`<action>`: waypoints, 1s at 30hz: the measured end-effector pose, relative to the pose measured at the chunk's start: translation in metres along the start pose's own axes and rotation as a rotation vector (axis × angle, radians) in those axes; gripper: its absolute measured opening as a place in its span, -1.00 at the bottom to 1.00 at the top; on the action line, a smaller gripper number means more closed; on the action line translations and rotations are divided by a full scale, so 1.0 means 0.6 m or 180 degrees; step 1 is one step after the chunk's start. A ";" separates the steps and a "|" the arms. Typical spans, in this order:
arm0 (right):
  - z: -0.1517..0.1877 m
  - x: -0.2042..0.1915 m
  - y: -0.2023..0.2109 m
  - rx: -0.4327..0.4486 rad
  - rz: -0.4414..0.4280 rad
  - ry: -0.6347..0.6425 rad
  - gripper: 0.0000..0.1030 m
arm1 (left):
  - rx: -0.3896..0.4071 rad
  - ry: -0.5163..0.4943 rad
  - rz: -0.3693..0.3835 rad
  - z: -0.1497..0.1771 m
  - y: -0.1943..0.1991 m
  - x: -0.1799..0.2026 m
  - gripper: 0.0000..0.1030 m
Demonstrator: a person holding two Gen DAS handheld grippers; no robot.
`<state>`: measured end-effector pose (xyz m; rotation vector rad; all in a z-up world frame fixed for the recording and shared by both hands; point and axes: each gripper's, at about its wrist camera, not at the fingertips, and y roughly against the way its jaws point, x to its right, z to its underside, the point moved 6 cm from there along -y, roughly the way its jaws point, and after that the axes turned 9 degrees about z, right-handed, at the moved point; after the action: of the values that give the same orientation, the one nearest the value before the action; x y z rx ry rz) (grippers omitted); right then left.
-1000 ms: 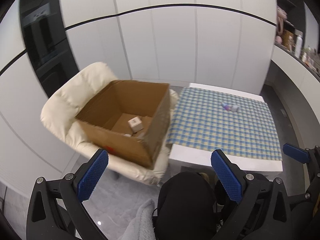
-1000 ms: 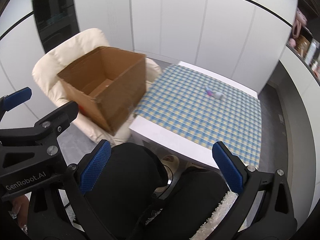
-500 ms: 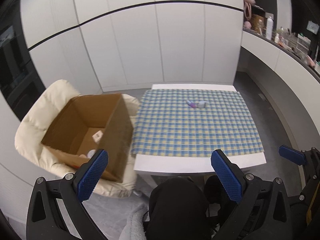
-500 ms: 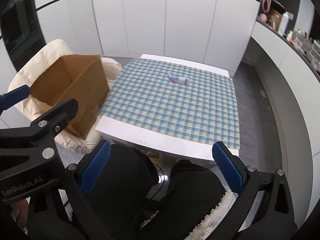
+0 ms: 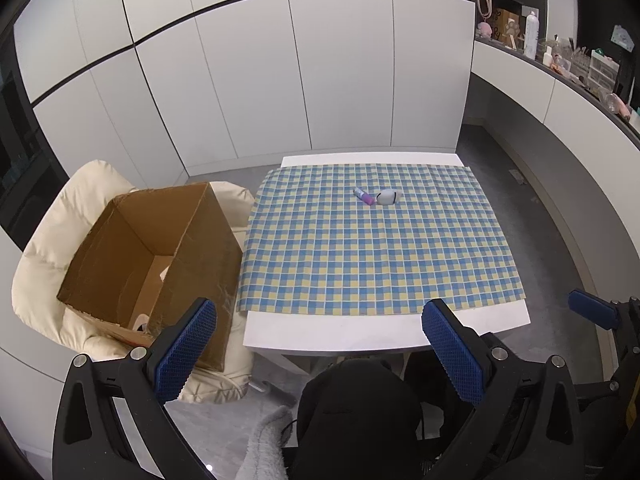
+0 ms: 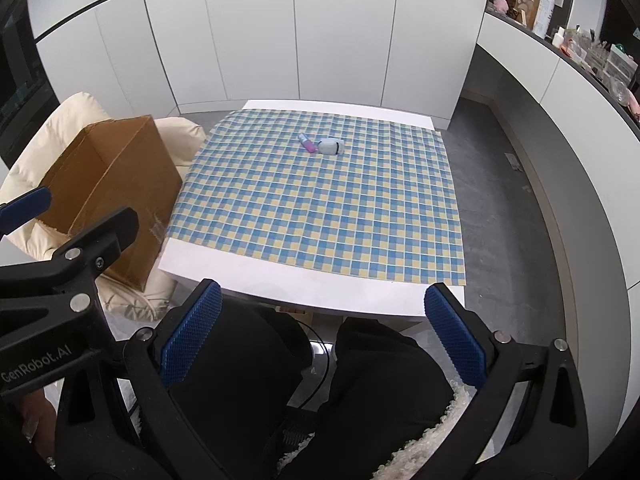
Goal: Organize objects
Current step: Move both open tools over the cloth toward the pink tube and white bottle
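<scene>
A small purple tube (image 5: 365,197) and a white rounded object (image 5: 387,197) lie side by side on the far middle of the checked tablecloth (image 5: 376,248); they also show in the right wrist view as the tube (image 6: 307,143) and the white object (image 6: 330,147). An open cardboard box (image 5: 152,256) stands on a cream armchair (image 5: 52,240) left of the table, with pale items barely visible inside. My left gripper (image 5: 320,352) is open and empty, held back from the table's near edge. My right gripper (image 6: 320,336) is open and empty, above the person's lap.
The white table (image 6: 288,280) stands before white cabinet doors (image 5: 320,80). A counter with bottles and clutter (image 5: 560,52) runs along the right wall. The person's dark-clothed legs (image 6: 304,392) sit below the near table edge. Grey floor lies right of the table.
Both views have swung right, from the box on the armchair to the table. The box now sits at the left edge and the two small objects are near centre. Both grippers stay open.
</scene>
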<state>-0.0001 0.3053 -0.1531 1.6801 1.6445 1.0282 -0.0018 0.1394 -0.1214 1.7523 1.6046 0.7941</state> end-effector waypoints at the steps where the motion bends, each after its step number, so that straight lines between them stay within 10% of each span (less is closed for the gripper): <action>1: -0.002 0.001 -0.005 -0.0007 0.0004 -0.0013 0.99 | -0.0010 0.0003 -0.0001 -0.002 -0.005 -0.004 0.99; 30: -0.138 -0.006 -0.280 -0.0282 0.0049 -0.0227 0.99 | -0.0461 0.0401 -0.0075 -0.087 -0.297 -0.091 0.99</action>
<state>-0.1621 0.3058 -0.2479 1.6547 1.5210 1.0214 -0.1573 0.0989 -0.2289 1.6061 1.6027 1.0009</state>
